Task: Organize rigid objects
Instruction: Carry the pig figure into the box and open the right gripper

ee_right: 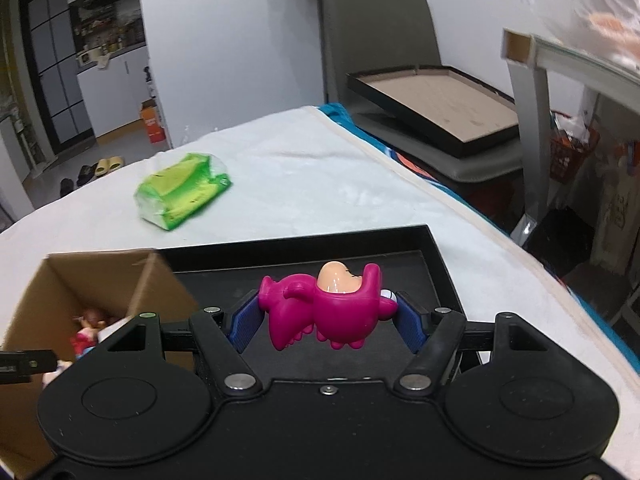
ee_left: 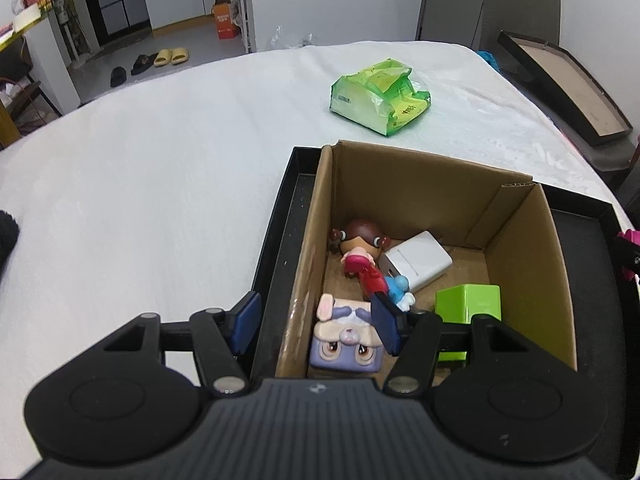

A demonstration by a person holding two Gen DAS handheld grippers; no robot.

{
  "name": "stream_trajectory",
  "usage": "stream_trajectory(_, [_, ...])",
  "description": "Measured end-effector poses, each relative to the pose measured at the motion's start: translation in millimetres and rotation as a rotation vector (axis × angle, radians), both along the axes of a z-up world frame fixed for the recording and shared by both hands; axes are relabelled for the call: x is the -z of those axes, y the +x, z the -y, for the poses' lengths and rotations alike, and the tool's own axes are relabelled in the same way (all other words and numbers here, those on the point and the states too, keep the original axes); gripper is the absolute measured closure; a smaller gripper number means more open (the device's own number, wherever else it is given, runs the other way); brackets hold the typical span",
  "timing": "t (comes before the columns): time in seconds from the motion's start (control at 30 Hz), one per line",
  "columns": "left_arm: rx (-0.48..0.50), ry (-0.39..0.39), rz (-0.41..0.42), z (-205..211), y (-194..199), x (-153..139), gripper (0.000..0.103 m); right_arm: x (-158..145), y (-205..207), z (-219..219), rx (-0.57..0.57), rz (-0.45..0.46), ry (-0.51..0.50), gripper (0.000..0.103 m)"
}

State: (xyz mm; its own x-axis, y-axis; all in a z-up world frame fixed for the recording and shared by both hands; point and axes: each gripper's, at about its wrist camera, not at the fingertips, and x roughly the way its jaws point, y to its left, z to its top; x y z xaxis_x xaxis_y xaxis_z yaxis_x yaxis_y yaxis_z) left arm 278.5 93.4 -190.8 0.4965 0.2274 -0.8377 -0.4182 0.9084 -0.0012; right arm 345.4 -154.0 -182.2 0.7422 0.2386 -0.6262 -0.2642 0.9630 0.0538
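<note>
One cardboard box (ee_left: 516, 248) is sitting in one black tray (ee_left: 280, 240). Inside it are lying five things: one brown-haired doll (ee_left: 360, 246), one white charger (ee_left: 416, 260), one green cube (ee_left: 468, 304), one lilac bunny block (ee_left: 344, 344), one blue figurine (ee_left: 400, 288). One magenta dinosaur figure (ee_right: 328, 312), one green packet (ee_left: 380, 96) and one second tray (ee_left: 568, 84) are lying outside it.

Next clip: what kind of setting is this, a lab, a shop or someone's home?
Most likely a home. The work surface is a table under a white cloth, slippers lie on the floor by a doorway, and a kitchen-like shelf of jars shows beyond.
</note>
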Motion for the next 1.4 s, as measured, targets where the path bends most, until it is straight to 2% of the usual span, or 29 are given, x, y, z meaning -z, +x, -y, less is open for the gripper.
stream_trajectory(0.33, [0.011, -0.050, 0.044, -10, -16, -8, 0.044, -32, -27, -45, -0.106, 0.051, -0.047, 0.035])
stream_trajectory(0.7, [0.018, -0.137, 0.066, -26, -22, -2, 0.045, -42, -38, -96, -0.175, 0.063, -0.119, 0.035])
stream_trajectory(0.77, [0.032, -0.156, 0.067, -28, -22, 0, 0.051, -42, -39, -102, -0.181, 0.066, -0.134, 0.035])
stream_trajectory(0.83, [0.043, -0.177, 0.078, -28, -23, 2, 0.068, -42, -38, -109, -0.186, 0.069, -0.151, 0.035])
stream_trajectory(0.93, [0.051, -0.182, 0.077, -30, -23, 4, 0.081, -42, -39, -119, -0.196, 0.077, -0.174, 0.035])
stream_trajectory(1.03, [0.043, -0.192, 0.084, -34, -24, 5, 0.087, -42, -40, -128, -0.205, 0.083, -0.194, 0.034])
stream_trajectory(1.23, [0.034, -0.228, 0.093, -42, -25, 7, 0.088, -36, -41, -135, -0.182, 0.095, -0.262, 0.029])
stream_trajectory(1.4, [0.027, -0.240, 0.092, -44, -25, 7, 0.088, -39, -44, -118, -0.132, 0.079, -0.234, 0.029])
